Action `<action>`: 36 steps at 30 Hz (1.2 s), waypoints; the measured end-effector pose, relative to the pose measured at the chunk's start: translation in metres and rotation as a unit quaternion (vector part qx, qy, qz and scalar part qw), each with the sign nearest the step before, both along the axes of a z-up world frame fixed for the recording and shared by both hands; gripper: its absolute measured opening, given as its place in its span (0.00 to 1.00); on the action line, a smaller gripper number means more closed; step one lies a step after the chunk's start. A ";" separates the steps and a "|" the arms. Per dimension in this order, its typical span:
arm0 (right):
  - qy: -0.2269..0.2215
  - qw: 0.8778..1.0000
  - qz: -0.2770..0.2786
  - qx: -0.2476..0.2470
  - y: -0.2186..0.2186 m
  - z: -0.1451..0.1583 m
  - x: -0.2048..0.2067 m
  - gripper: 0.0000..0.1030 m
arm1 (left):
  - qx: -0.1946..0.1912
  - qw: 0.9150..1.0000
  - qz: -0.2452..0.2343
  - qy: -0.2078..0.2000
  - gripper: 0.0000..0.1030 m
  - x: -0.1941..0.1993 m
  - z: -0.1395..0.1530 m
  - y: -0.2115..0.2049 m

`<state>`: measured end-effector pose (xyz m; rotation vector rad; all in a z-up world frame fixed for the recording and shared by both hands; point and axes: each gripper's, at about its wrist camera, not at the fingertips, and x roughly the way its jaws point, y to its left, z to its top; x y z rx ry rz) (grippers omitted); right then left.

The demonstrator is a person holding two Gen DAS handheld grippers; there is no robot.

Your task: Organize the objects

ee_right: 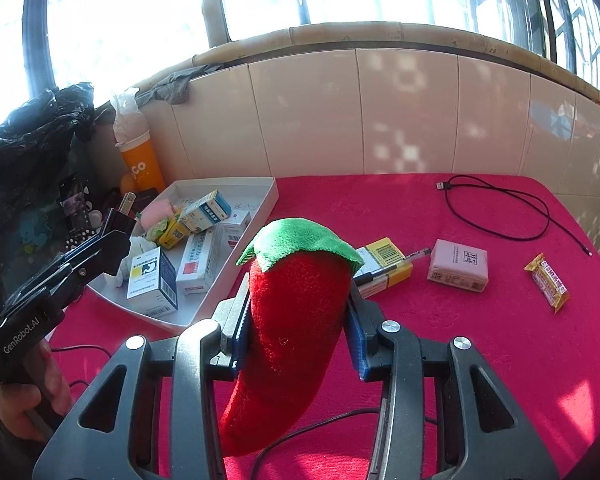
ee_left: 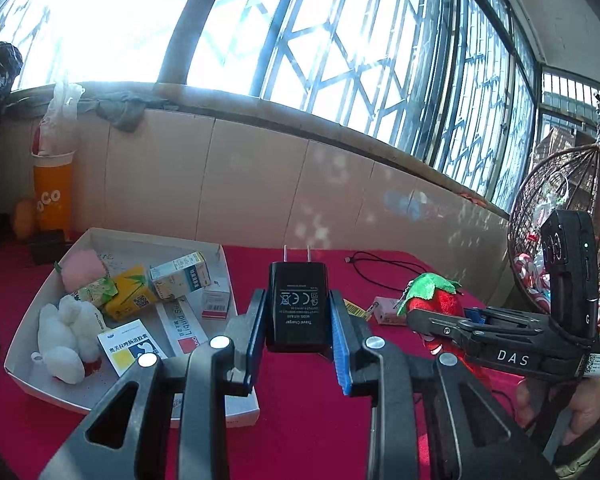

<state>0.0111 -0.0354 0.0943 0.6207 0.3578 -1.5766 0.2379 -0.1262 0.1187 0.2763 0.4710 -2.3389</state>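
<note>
We hold a black rectangular travel charger (ee_left: 298, 305) upright, prongs up, pinched between the blue pads of our left tool (ee_left: 298, 342), just right of the white cardboard tray (ee_left: 220, 258) of medicine boxes on the red-clothed worktop (ee_left: 300, 420). Our right tool (ee_right: 298, 330) clamps a red plush chili pepper with a green felt cap (ee_right: 288, 320), raised above the worktop to the right of that tray.

Black travel charger (ee_left: 298, 305), prongs up, clamped upright above the red bench (ee_right: 480, 340). Red plush chili (ee_right: 288, 328) with green cap, pinched mid-body, tip hanging down, beside the white tray (ee_right: 274, 196).
</note>
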 end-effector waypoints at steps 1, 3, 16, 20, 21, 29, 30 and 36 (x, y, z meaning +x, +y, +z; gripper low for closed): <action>0.002 1.000 0.002 0.000 -0.002 0.001 0.002 0.38 | 0.000 1.000 0.003 0.002 0.29 0.002 0.000 -0.001; 0.006 1.000 0.008 0.001 -0.005 0.002 0.007 0.38 | 0.002 1.000 0.009 0.005 0.29 0.007 0.001 -0.004; 0.036 0.998 0.043 -0.010 -0.033 0.020 0.041 0.38 | 0.007 0.998 0.063 0.024 0.29 0.048 0.005 -0.029; 0.039 0.997 0.058 -0.012 -0.043 0.023 0.054 0.38 | 0.010 0.996 0.084 0.025 0.29 0.065 0.005 -0.040; 0.040 0.997 0.062 -0.012 -0.046 0.023 0.057 0.38 | 0.012 0.996 0.089 0.025 0.29 0.070 0.005 -0.043; 0.029 0.996 0.089 -0.001 -0.080 0.031 0.074 0.38 | 0.017 0.994 0.108 0.025 0.29 0.112 0.017 -0.080; 0.028 0.995 0.094 0.000 -0.085 0.033 0.077 0.38 | 0.016 0.993 0.111 0.023 0.29 0.116 0.019 -0.085; 0.012 0.993 0.116 0.011 -0.127 0.040 0.095 0.38 | 0.018 0.993 0.113 0.010 0.29 0.124 0.029 -0.115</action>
